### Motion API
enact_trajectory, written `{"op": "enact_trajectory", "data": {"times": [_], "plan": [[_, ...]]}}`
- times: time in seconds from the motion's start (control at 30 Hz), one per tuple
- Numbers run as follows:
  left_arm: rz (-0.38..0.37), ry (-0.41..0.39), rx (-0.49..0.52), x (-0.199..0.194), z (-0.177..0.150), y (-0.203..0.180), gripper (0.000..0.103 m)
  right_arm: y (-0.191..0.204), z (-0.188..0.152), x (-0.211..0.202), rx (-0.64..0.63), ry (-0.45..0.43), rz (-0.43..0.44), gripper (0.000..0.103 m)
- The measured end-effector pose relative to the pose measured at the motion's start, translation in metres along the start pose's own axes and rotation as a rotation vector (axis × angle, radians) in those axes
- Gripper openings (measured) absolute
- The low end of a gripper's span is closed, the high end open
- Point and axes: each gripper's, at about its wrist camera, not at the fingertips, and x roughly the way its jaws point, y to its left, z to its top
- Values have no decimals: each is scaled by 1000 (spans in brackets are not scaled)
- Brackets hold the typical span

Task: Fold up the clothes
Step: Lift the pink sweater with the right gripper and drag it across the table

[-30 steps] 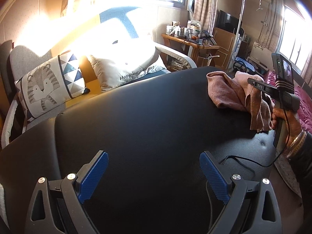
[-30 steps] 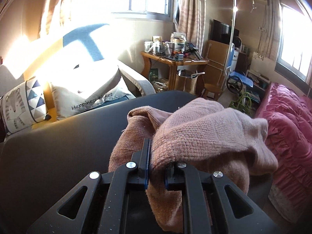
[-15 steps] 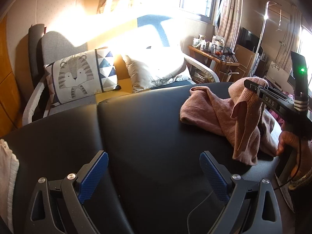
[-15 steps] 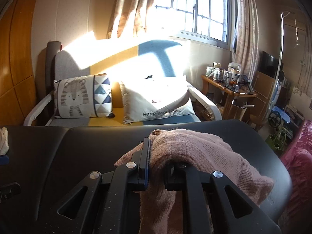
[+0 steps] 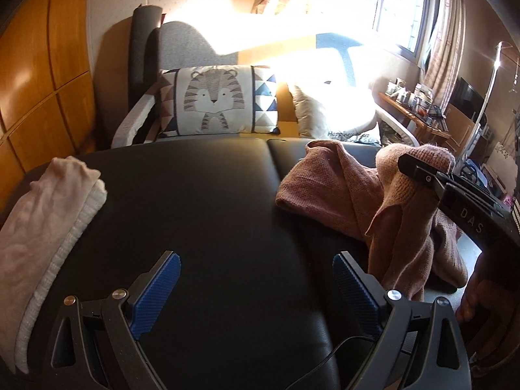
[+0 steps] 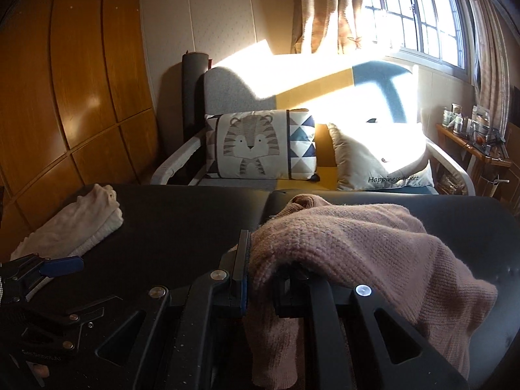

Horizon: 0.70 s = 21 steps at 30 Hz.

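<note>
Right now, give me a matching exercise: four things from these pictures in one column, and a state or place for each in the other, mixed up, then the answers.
1. pink sweater
2. white clothes
3. left gripper
4. tiger pillow

A. open, nothing in it
B. on the sofa behind the table
C. pinched in the right gripper
D. folded at the table's left end

Pairs: 1-C, 2-D, 3-A, 4-B
</note>
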Motion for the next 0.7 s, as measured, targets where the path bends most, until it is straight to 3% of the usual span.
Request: {"op": "enact_trajectory", "data": {"times": [0.3, 0.67, 0.7], "plan": [[88, 37, -84, -3, -23, 30, 97, 51, -32, 16, -26, 84, 119, 12], [107, 93, -77, 12, -32, 12, 98, 42, -52, 28, -14, 167, 119, 21], [108, 98, -78, 14, -33, 11, 98, 43, -53, 29, -20, 171, 120, 26]]}}
